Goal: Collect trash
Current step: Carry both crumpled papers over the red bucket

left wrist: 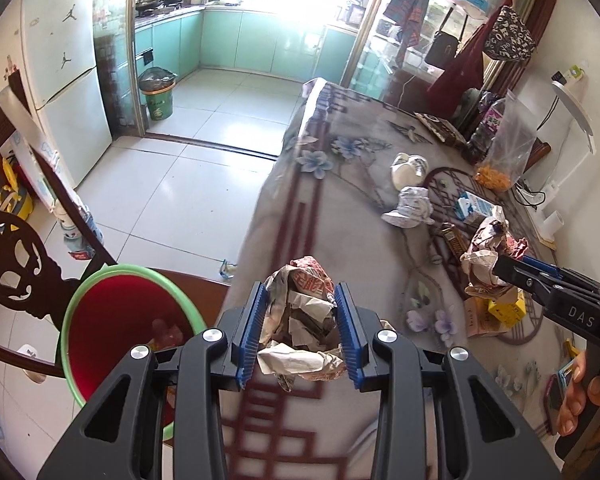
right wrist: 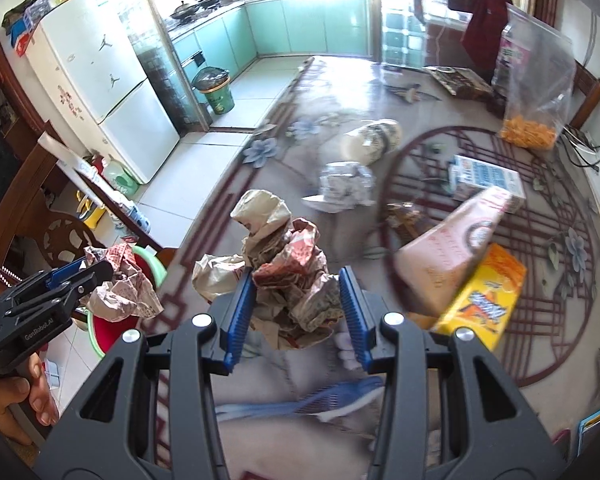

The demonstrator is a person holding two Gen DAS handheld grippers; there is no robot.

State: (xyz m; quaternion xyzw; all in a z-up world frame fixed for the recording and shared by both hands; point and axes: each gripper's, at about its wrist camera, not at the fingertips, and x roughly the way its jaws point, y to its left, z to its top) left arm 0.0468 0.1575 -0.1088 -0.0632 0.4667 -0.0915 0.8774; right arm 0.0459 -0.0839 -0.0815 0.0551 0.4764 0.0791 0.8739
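My left gripper (left wrist: 300,292) is shut on a crumpled wad of printed paper (left wrist: 304,316), held over the table's left edge. A red bin with a green rim (left wrist: 124,268) stands just left and below it. My right gripper (right wrist: 296,276) is shut on a second, larger wad of crumpled wrappers (right wrist: 288,272) above the flowered tablecloth (right wrist: 340,80). In the right wrist view the left gripper (right wrist: 80,274) and its paper (right wrist: 120,292) hang above the bin (right wrist: 161,270). In the left wrist view the right gripper (left wrist: 504,266) shows at the right with its wad (left wrist: 482,248).
On the table lie a yellow box (right wrist: 480,300), a pink paper bag (right wrist: 448,248), a blue-white carton (right wrist: 484,180), a crushed cup (right wrist: 346,188), a white jar (right wrist: 372,140) and a snack bag (right wrist: 532,120). A carved wooden chair (left wrist: 16,256) stands by the bin. A green bin (left wrist: 156,96) sits in the kitchen doorway.
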